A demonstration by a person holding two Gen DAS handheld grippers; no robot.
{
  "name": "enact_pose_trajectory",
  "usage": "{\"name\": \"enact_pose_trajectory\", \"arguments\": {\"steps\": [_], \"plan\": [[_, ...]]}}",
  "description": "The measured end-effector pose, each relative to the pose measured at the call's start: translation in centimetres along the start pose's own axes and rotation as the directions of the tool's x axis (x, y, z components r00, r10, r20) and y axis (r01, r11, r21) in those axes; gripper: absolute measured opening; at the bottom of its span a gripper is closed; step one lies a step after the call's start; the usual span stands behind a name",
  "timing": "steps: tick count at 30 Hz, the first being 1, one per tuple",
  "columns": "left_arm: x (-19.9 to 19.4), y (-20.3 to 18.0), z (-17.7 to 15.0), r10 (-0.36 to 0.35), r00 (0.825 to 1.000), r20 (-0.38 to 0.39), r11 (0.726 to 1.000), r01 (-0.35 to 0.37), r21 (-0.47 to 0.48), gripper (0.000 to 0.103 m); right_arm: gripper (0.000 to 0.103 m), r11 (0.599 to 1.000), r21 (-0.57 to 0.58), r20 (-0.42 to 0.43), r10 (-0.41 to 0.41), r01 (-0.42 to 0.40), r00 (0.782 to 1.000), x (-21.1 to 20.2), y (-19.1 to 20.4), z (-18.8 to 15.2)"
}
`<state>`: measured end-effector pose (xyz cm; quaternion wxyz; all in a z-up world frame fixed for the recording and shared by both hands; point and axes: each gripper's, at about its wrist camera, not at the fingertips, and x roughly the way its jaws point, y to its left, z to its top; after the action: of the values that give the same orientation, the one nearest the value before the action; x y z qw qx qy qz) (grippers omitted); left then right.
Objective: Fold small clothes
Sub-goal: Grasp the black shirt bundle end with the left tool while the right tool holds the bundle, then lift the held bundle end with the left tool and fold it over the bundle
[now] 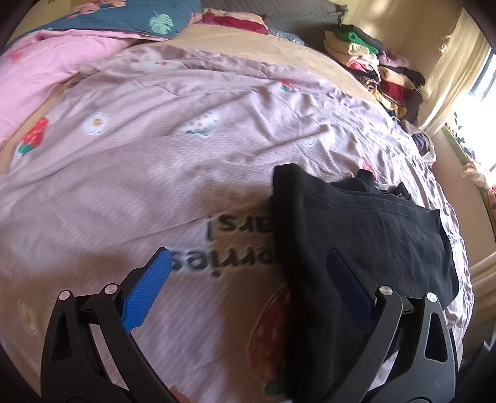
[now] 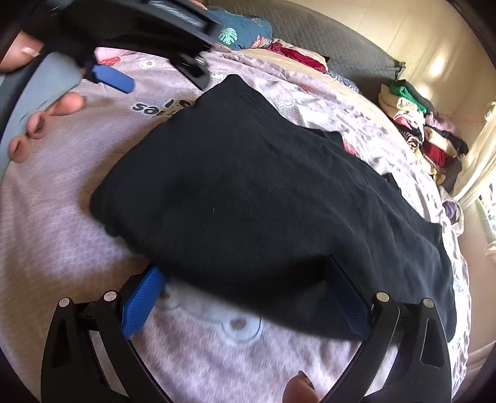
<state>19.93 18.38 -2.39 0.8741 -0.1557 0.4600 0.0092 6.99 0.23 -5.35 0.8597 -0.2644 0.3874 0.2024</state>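
Note:
A folded black garment (image 2: 263, 192) lies on a pink printed bedspread (image 2: 62, 248). In the left wrist view the garment (image 1: 356, 229) sits at the right, under the right finger. My left gripper (image 1: 248, 260) is open and empty above the bedspread (image 1: 155, 170), at the garment's left edge; it also shows at the top left of the right wrist view (image 2: 117, 79). My right gripper (image 2: 245, 272) is open, its jaws either side of the garment's near edge, whose fabric covers both fingertips.
A stack of folded clothes (image 1: 372, 65) sits at the bed's far right corner, also in the right wrist view (image 2: 424, 130). A pink blanket (image 1: 46, 71) and a blue leaf-print pillow (image 1: 133, 18) lie at the head. A bright window (image 1: 477, 102) is at the right.

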Motion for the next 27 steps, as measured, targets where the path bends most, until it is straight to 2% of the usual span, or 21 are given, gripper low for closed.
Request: {"name": "enact_pose_trajectory", "arguments": {"steps": [4,8,12,13,14,16,18,19,22,27], "plan": [[2.3,-1.5,1.2,-0.015,0.999,-0.052,1.000,0.016,0.018,0.094,0.099,0.999,-0.032,0.010,-0.033,0.033,0.999,1.2,-0.1,1.1],[3.9,-2.7,1.9,0.012,0.997,-0.078,0.999,-0.009,0.048,0.093,0.097,0.997,-0.041,0.059,-0.058,0.060,0.997,1.4,-1.0,2.0],[4.9,-3.3,2.4,0.029,0.995,-0.092,0.998,-0.023,0.063,0.093,0.076,0.998,-0.035,0.130,-0.039,0.043,0.991,-0.2,-1.7,1.9],[5.0,-3.4,2.5,0.031,0.995,-0.094,0.998,-0.025,0.062,0.093,0.066,0.999,-0.037,0.143,-0.031,0.037,0.989,-0.5,-1.8,1.9],[5.2,-3.4,2.6,0.031,0.995,-0.097,0.998,-0.026,0.058,0.093,0.061,0.999,-0.033,0.161,-0.008,0.014,0.987,-1.0,-2.1,1.9],[5.4,-3.6,2.6,0.032,0.994,-0.100,0.998,-0.027,0.051,0.093,0.039,0.999,-0.007,0.181,0.033,-0.032,0.983,-1.7,-2.8,1.8],[5.6,-3.8,2.7,0.028,0.994,-0.106,0.999,-0.023,0.042,0.093,0.025,0.996,0.036,0.195,0.069,-0.077,0.978,-2.3,-3.8,1.7],[5.8,-3.9,2.7,0.021,0.994,-0.110,0.999,-0.017,0.035,0.093,0.021,0.995,0.051,0.202,0.075,-0.087,0.976,-2.5,-4.3,1.7],[5.8,-4.5,2.6,-0.017,0.993,-0.116,1.000,0.018,0.014,0.093,0.019,0.986,0.113,0.226,0.098,-0.126,0.969,-3.3,-5.9,1.5],[4.8,-6.0,2.8,-0.078,0.993,-0.091,0.997,0.076,-0.021,0.093,0.018,0.975,0.179,0.266,0.078,-0.129,0.961,-5.2,-7.3,0.6]]}}
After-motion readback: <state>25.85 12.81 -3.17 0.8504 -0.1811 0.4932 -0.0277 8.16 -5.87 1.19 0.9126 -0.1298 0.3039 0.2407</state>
